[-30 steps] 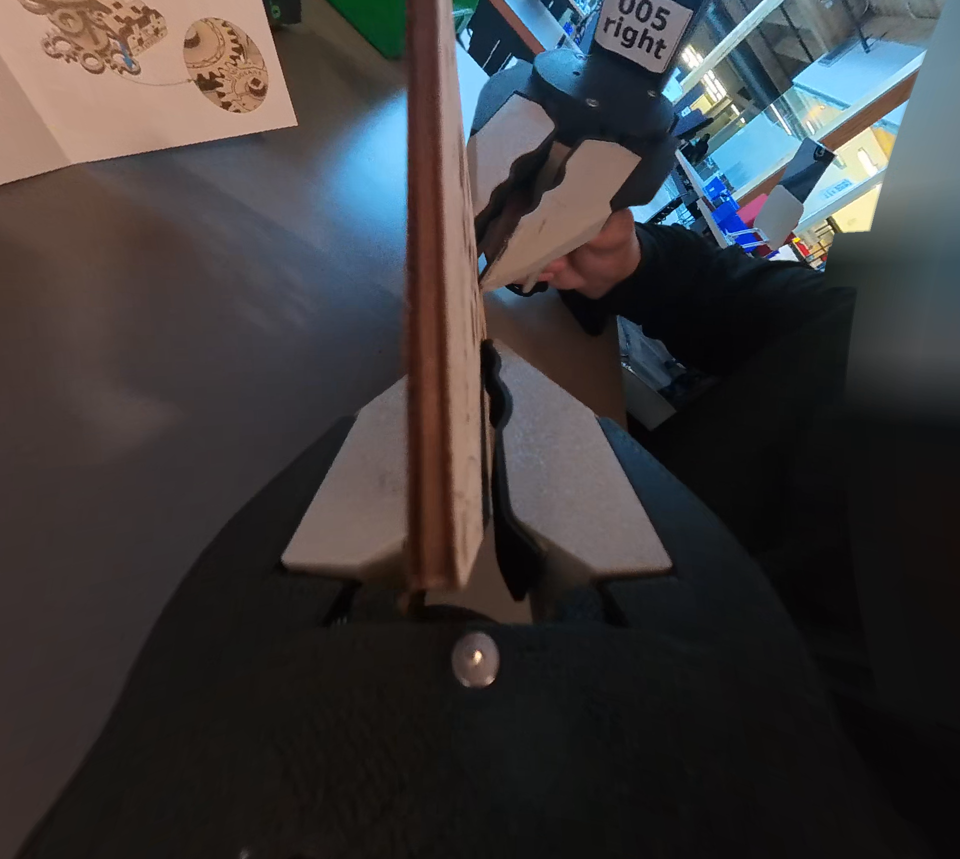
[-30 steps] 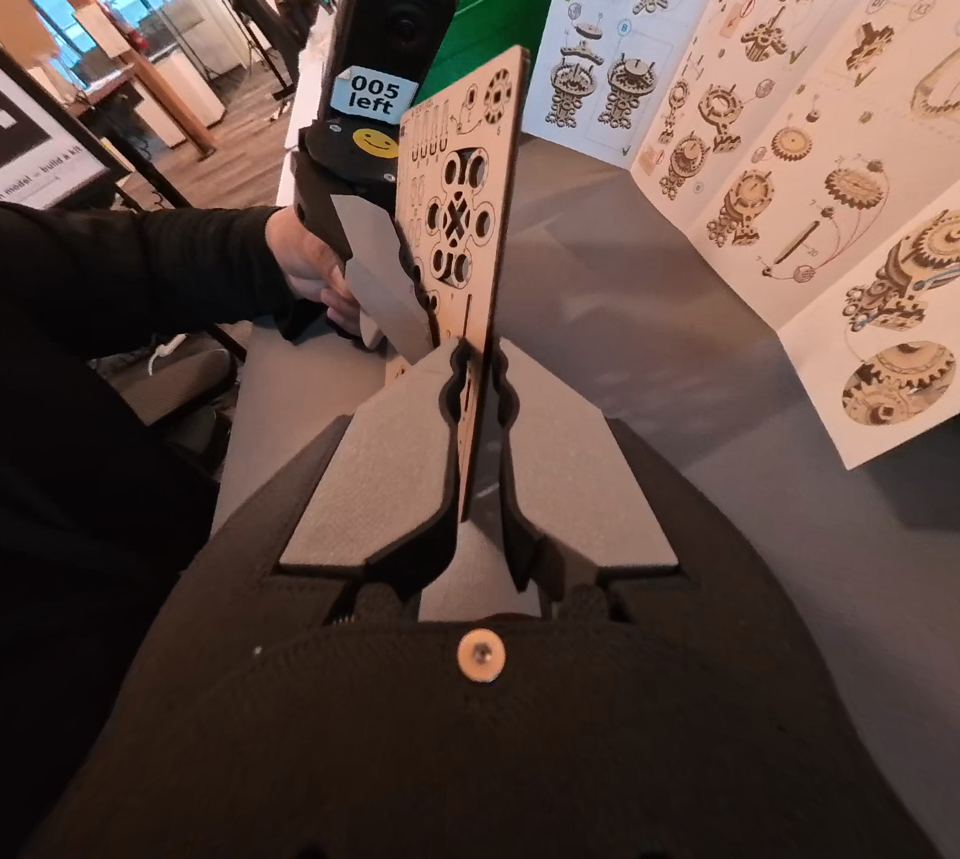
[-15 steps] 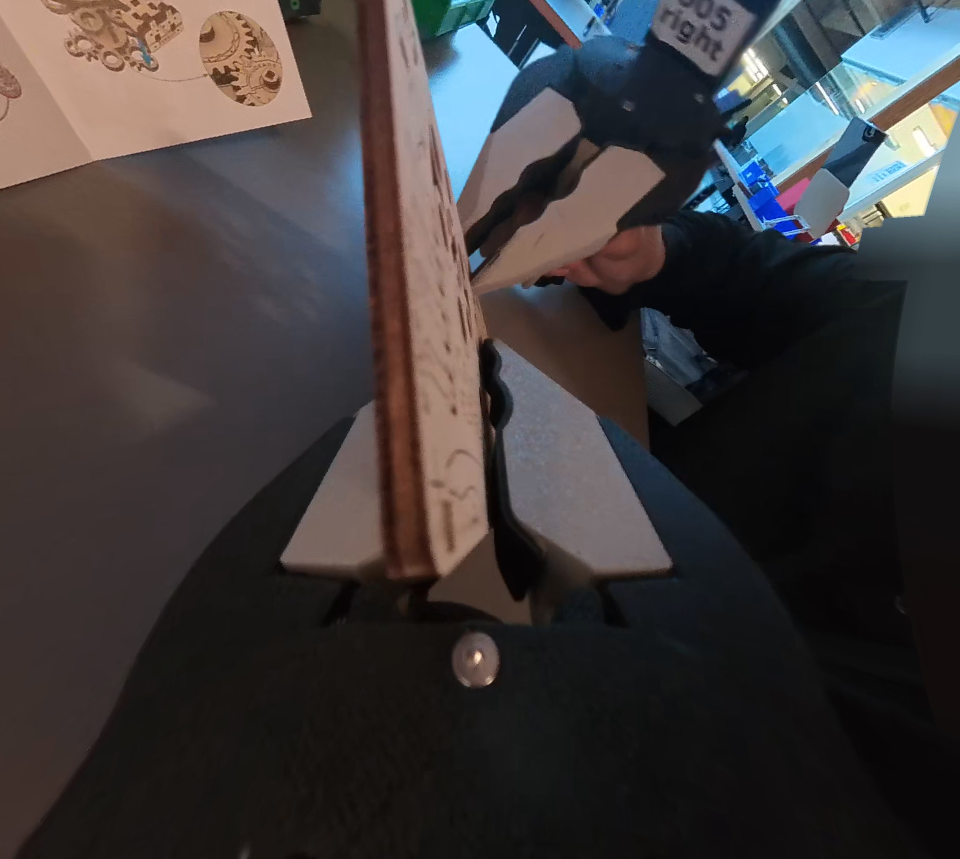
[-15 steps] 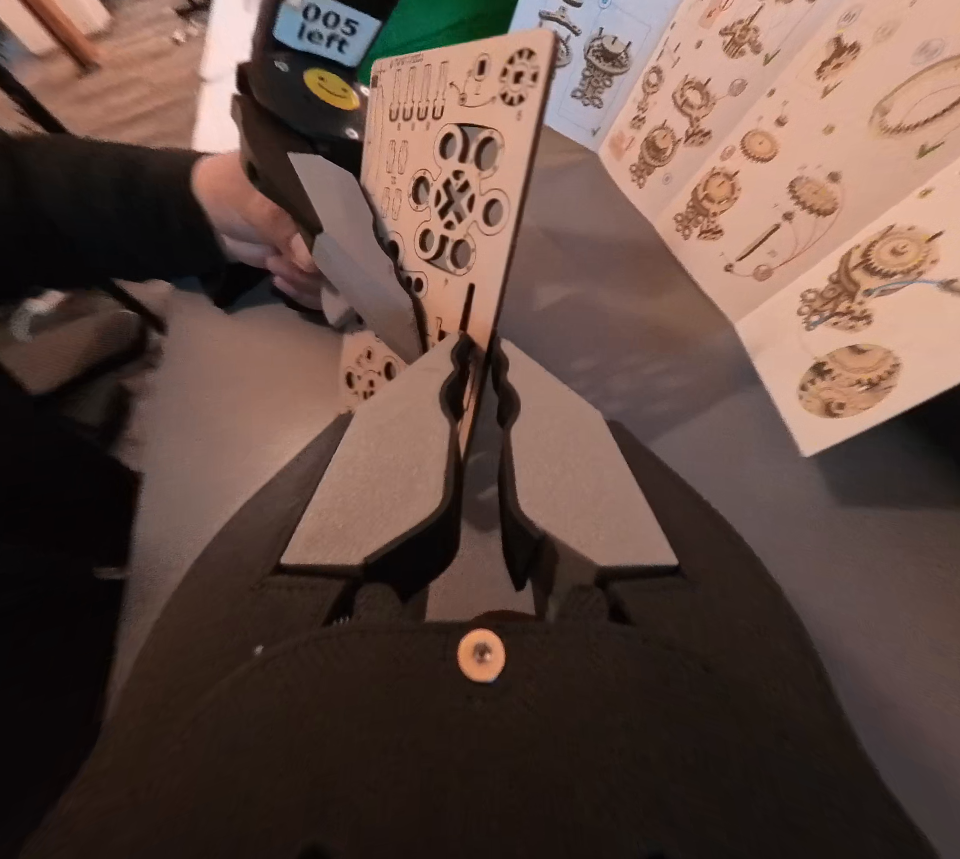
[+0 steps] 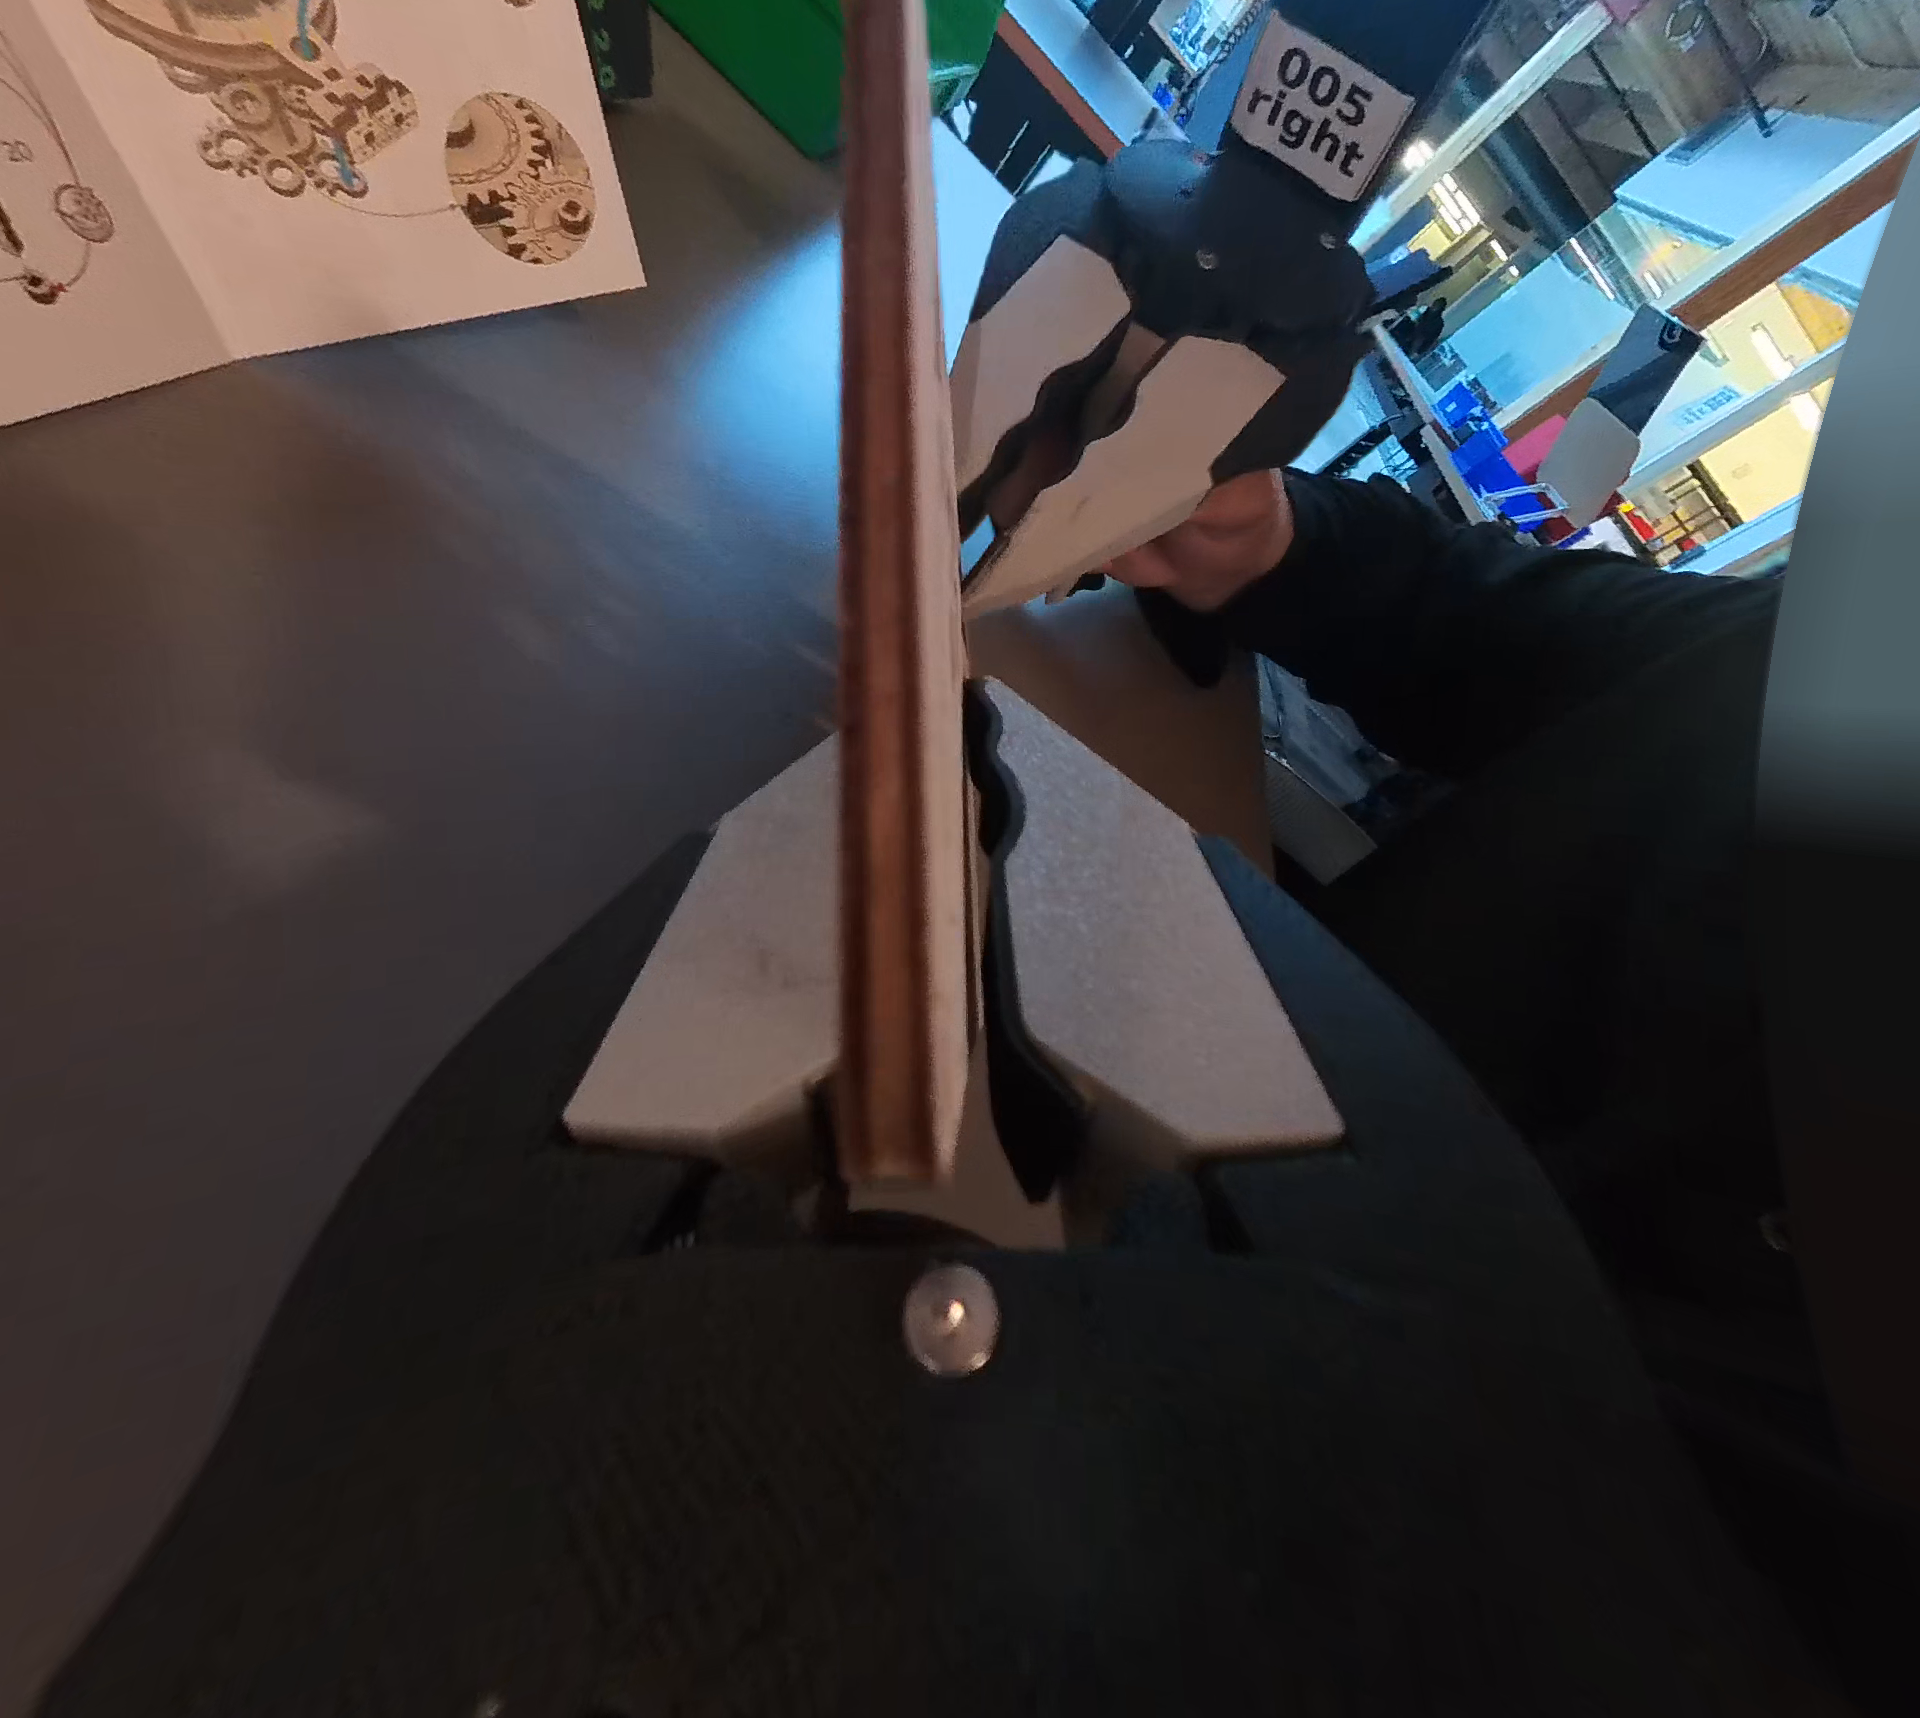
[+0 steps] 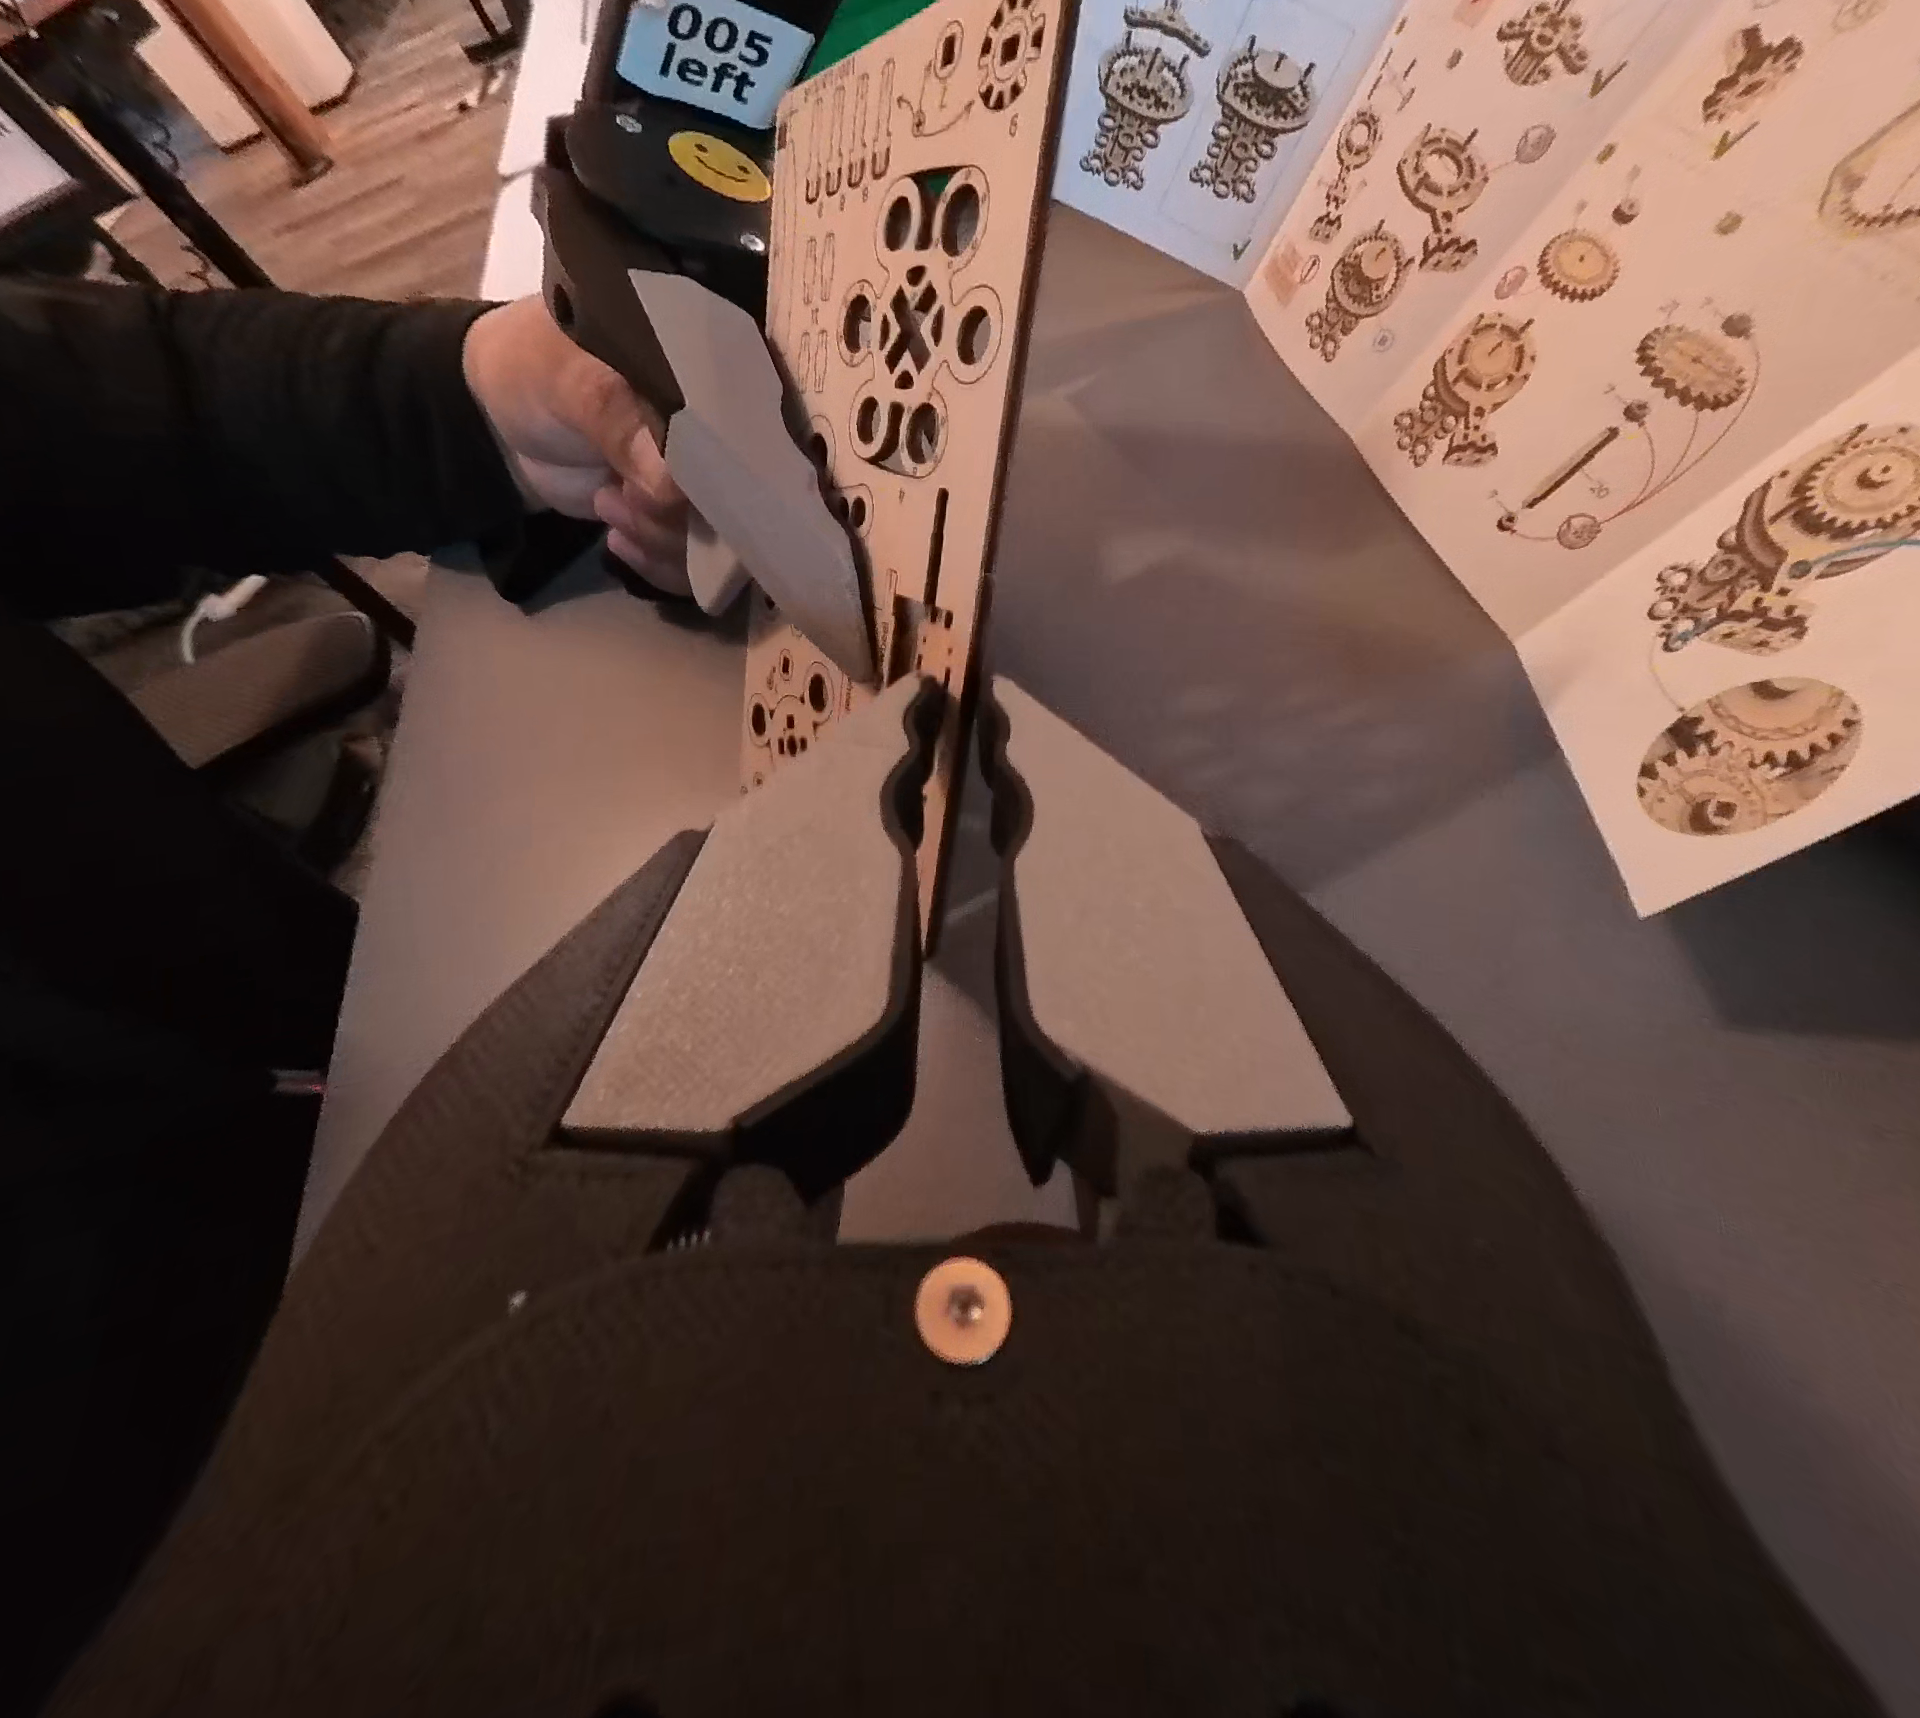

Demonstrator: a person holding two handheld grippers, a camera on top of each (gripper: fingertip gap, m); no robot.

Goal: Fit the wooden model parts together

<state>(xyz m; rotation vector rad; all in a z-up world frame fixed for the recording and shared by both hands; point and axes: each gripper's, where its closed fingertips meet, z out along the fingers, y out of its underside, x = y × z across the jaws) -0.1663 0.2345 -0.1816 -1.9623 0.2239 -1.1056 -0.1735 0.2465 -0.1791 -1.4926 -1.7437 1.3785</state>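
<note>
Sheet: wooden parts sheet [image 6: 914, 338] upright, pinched by left tool [image 5: 914, 889].
Right tool [image 6: 951, 795]: spread, straddling sheet's edge.
Risk: twisting could snap thin plywood.

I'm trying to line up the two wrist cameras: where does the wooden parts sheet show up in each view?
Left wrist view: the wooden parts sheet runs edge-on up the centre, clamped in the left gripper.
Right wrist view: its cut-out face shows at upper centre, its lower edge between the fingers of the right gripper.
Shared landmark: the folded instruction sheet, upper left there, at right here.
</note>
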